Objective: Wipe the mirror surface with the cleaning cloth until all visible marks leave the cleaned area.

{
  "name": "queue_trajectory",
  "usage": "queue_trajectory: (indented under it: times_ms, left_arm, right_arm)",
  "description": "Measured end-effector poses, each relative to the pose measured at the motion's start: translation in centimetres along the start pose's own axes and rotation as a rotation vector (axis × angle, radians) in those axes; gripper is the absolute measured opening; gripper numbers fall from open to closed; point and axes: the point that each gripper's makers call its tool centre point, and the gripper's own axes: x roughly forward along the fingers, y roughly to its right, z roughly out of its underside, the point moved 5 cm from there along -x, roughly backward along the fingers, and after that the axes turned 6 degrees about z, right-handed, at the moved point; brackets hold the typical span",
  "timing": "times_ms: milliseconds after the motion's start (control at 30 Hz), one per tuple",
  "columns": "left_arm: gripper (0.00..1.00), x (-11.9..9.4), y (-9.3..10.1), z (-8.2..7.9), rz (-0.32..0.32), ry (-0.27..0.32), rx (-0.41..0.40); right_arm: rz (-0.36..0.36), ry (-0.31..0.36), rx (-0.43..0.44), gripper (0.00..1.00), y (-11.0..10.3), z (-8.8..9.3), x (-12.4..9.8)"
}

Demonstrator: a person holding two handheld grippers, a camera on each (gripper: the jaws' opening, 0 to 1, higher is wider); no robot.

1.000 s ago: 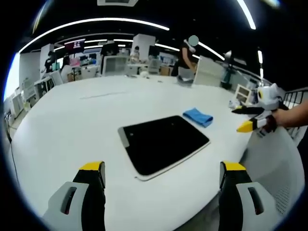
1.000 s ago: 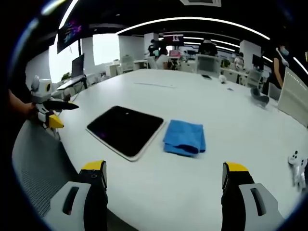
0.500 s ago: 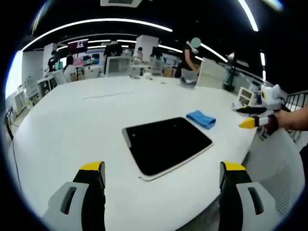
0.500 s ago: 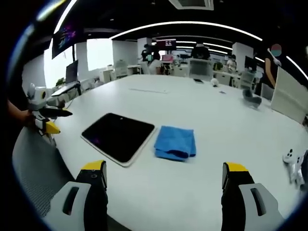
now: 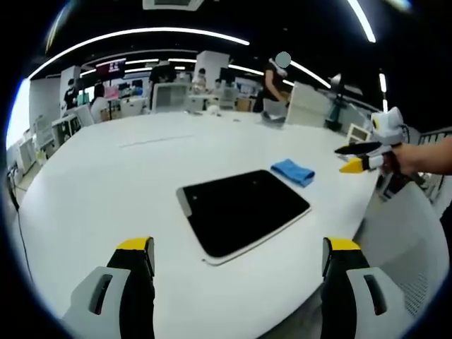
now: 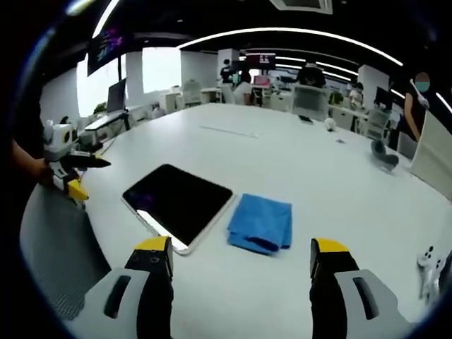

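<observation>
Gaping fingers on both grippers (image 5: 239,256) (image 6: 241,256), empty, above the table (image 5: 106,176).

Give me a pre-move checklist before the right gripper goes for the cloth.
1. Cloth in view and free on the table: ok.
2. Right gripper open, nothing between the jaws: ok.
3. Cloth ahead of the right gripper, just beyond the jaws: ok.
4. Mirror flat on the table, beside the cloth; whether they touch: cannot tell.
5. Left gripper open, held back from the mirror, clear of the cloth: ok.
6. Marks on the mirror: cannot tell, the surface reads dark in both views.
</observation>
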Motion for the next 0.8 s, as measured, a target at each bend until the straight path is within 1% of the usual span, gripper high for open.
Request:
queue_trajectory:
  times_ms: [67, 167, 233, 300, 333, 367, 400, 467, 500, 533, 567, 633, 667, 700, 767, 800]
  left_arm:
    - [0.99, 0.0, 0.1, 0.0, 0.009, 0.000, -0.003]
    - [0.99, 0.1, 0.2, 0.3, 0.010, -0.021, 0.006]
    - [0.96, 0.1, 0.2, 0.2, 0.012, -0.025, 0.003]
    - [0.97, 0.1, 0.3, 0.1, 0.020, -0.015, 0.004]
    - [0.97, 0.1, 0.3, 0.1, 0.019, -0.015, 0.004]
    - [0.97, 0.1, 0.4, 0.1, 0.020, -0.018, 0.003]
    - [0.97, 0.3, 0.7, 0.4, 0.036, -0.037, 0.016]
    - [0.98, 0.5, 0.8, 0.4, 0.046, -0.046, 0.023]
    - [0.99, 0.5, 0.9, 0.5, 0.048, -0.050, 0.029]
    - [0.99, 0.5, 0.8, 0.6, 0.049, -0.057, 0.033]
    - [0.99, 0.5, 0.8, 0.7, 0.050, -0.059, 0.021]
    - [0.99, 0.6, 1.1, 0.5, 0.062, -0.043, 0.008]
    - [0.99, 0.6, 1.0, 0.5, 0.058, -0.042, 0.012]
    - [0.99, 0.6, 0.8, 0.4, 0.052, -0.037, 0.007]
    - [0.99, 0.5, 0.8, 0.3, 0.049, -0.025, -0.007]
    - [0.99, 0.5, 0.7, 0.3, 0.047, -0.025, -0.005]
  right_arm:
    - [0.006, -0.008, 0.003, 0.76, 0.2, -0.7, 0.9]
    - [0.015, -0.044, -0.028, 0.72, 0.6, -1.5, 2.4]
    - [0.019, -0.036, -0.028, 0.69, 0.9, -2.2, 3.1]
    - [0.031, -0.043, -0.010, 0.66, 1.5, -2.5, 4.1]
    - [0.038, -0.047, 0.007, 0.64, 1.8, -2.6, 4.4]
    - [0.057, -0.057, 0.038, 0.57, 2.1, -2.7, 4.8]
    - [0.067, -0.059, 0.042, 0.52, 2.3, -2.8, 5.2]
    - [0.070, -0.074, 0.039, 0.48, 2.6, -2.6, 6.2]
    - [0.070, -0.091, 0.050, 0.48, 2.7, -2.3, 6.8]
    - [0.067, -0.093, 0.053, 0.47, 2.7, -2.3, 7.0]
    - [0.059, -0.098, 0.049, 0.46, 2.7, -2.1, 7.7]
    - [0.074, -0.117, 0.008, 0.42, 2.9, -1.3, 8.8]
    - [0.058, -0.127, 0.002, 0.40, 2.7, -1.0, 9.2]
    - [0.031, -0.145, 0.006, 0.39, 2.5, -0.4, 9.9]
    - [0.047, -0.150, 0.019, 0.36, 2.5, -0.1, 10.7]
    - [0.043, -0.154, 0.018, 0.34, 2.4, 0.0, 10.8]
